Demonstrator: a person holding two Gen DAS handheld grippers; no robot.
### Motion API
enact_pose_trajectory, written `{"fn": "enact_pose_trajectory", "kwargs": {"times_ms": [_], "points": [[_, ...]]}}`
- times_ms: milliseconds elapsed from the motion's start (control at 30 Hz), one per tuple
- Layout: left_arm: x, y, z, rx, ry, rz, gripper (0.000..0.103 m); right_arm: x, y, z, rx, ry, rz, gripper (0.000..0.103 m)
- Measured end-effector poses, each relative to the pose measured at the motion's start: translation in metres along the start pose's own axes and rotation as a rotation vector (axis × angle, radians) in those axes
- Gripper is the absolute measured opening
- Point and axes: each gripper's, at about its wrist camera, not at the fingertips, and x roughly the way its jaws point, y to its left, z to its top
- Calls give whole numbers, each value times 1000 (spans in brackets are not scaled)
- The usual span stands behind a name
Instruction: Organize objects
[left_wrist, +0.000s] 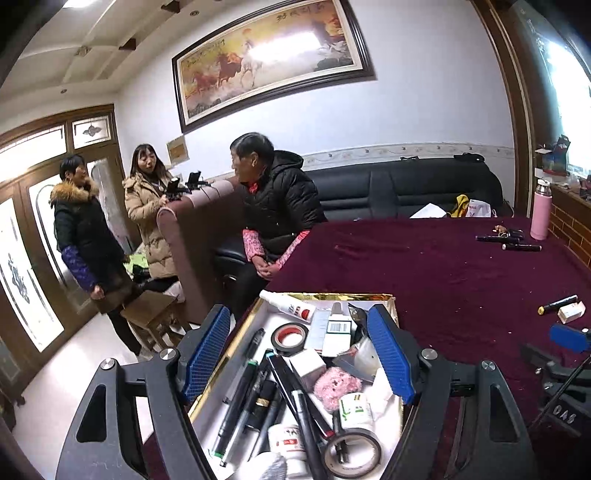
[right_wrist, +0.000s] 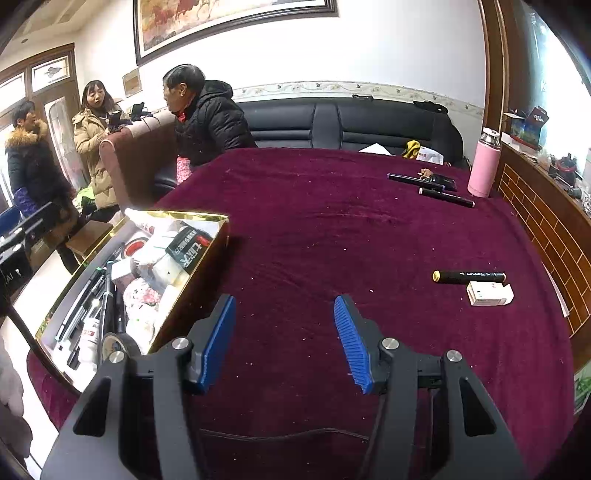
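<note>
Tape roll (left_wrist: 351, 456) below left gripper (left_wrist: 295, 354): lower rim hidden behind gripper frame. Box (right_wrist: 207, 218) left of right gripper (right_wrist: 284, 339): near corner hidden by finger. Label print on small white carton (right_wrist: 489, 293), right of gripper, too small to read.

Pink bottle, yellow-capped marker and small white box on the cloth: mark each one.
pink bottle (right_wrist: 483, 168): right wrist view, middle of its pink body.
yellow-capped marker (right_wrist: 469, 277): right wrist view, middle of its black barrel.
small white box (right_wrist: 489, 294): right wrist view, centre of its top face.
</note>
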Motion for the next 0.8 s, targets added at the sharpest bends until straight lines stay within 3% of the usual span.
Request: {"fn": "enact_pose_trajectory", "kwargs": {"times_ms": [100,400,667,800], "points": [[3,7,-3,-32,34,-45,86,1,10,-3,-31,-3,0,55],[12,23,-23,-74,128,-118,86,2,42,-9,-129,-17,-12,57],[21,26,-42,-71,175,-137,86,1,66,-13,-202,-30,-40,57],[28,33,-51,-120,211,-141,86,1,71,-14,-218,-32,-47,57]]}}
